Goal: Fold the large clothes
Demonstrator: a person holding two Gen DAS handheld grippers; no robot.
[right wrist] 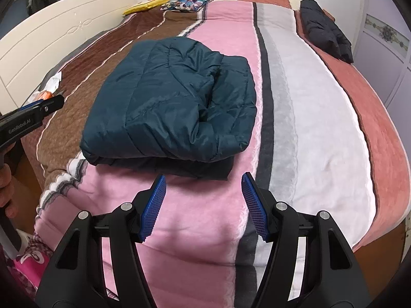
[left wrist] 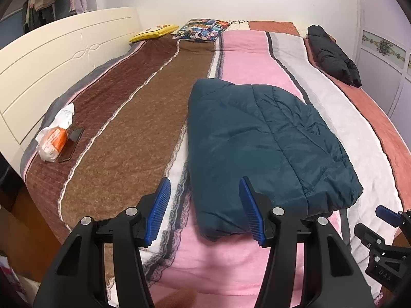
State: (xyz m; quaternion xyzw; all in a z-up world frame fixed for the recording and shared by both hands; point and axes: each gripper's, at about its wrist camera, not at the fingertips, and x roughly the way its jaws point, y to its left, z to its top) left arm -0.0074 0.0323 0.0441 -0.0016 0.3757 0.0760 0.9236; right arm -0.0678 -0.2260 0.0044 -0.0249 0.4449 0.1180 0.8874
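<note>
Two grippers hang over the bed, and both have their jaws wide apart with nothing in them. The left gripper (left wrist: 204, 211) has blue pads (left wrist: 159, 211). Its right pad sits in front of the near left corner of the jacket (left wrist: 267, 138), but you cannot tell if it touches. Its left pad is over the blanket (left wrist: 123, 133), just beside the jacket. The right gripper (right wrist: 203, 208) has blue pads (right wrist: 154, 208) too. It hangs over the pink stripe, just in front of the jacket's near edge and not touching it.

The jacket (right wrist: 172, 105) is dark teal and puffy. It lies folded into a thick square in the middle of the bed, mostly on the pink stripe. A darker layer sticks out under its near edge.

In the right wrist view the left gripper (right wrist: 33, 114) shows at the far left, and some fingers (right wrist: 6, 179) of the hand holding it show below. In the left wrist view part of the right gripper (left wrist: 385, 231) shows at the far right.

The blanket has brown, pink, grey, white and red stripes. On the brown stripe by the headboard (left wrist: 51, 59) sit a tissue pack (left wrist: 52, 138) and a phone (left wrist: 72, 145), touching each other. At the far end lie a yellow pillow (left wrist: 154, 32) and a cartoon pillow (left wrist: 201, 29). A black jacket (left wrist: 332, 56) lies folded on the far right side, well apart from the teal one. A wardrobe (left wrist: 388, 51) stands to the right.
</note>
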